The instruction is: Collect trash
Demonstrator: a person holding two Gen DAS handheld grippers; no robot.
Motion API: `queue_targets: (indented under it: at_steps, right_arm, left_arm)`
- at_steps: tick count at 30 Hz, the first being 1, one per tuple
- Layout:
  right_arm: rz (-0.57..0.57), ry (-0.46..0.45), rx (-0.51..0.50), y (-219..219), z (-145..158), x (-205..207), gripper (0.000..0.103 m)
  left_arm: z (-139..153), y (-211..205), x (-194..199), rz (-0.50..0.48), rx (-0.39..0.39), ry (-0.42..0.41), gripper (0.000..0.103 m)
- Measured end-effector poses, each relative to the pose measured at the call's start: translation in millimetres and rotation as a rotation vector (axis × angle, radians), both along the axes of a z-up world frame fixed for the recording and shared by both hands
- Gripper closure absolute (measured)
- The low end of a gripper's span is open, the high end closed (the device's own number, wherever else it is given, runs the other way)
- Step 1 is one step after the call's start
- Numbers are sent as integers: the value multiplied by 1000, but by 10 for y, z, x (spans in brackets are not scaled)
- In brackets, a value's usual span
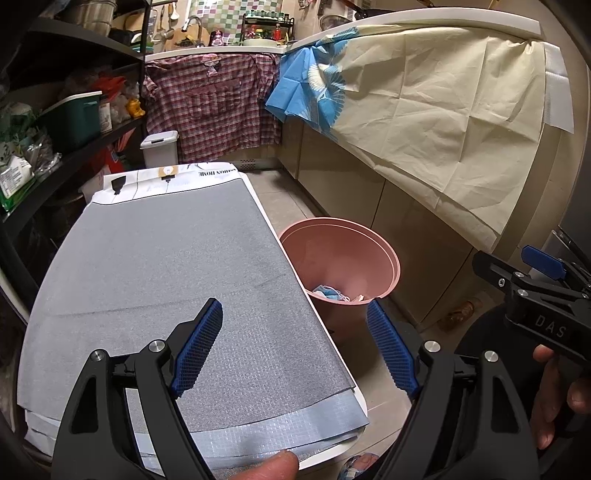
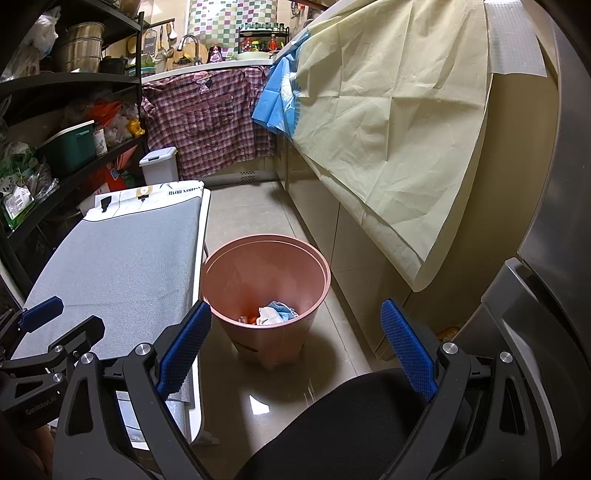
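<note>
Between my right gripper's [image 2: 295,347] wide, empty fingers, the pink bin [image 2: 266,291] holds trash [image 2: 275,314]; my left gripper [image 1: 295,343] gapes over a bare table [image 1: 166,258].

- A grey mat [image 1: 159,273] is laid flat over a white table [image 2: 204,236].
- A cream cloth [image 1: 436,110] is draped down from the counter edge [image 1: 424,23] over the cabinet fronts.
- A blue patterned cloth [image 1: 310,88] is hung beside the cream one, at the counter corner.
- A red checked shirt [image 2: 207,122] is hung across the far counter.
- A small white lidded bin [image 2: 159,165] is set on the floor below the shirt.
- A green box [image 1: 72,120] is kept on the dark shelving [image 2: 66,79] at the left.
</note>
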State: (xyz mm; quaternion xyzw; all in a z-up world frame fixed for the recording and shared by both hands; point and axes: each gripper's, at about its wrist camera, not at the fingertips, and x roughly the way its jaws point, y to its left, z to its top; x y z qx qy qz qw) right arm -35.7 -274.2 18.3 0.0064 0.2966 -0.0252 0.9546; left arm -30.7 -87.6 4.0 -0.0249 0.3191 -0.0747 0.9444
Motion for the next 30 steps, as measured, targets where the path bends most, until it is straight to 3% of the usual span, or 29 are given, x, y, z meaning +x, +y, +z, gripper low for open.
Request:
queue_targets:
  at_steps: [30]
  right_arm:
    - [0, 0, 1, -11, -8, 9, 11]
  left_arm:
    - [36, -16, -24, -5, 5, -13, 25]
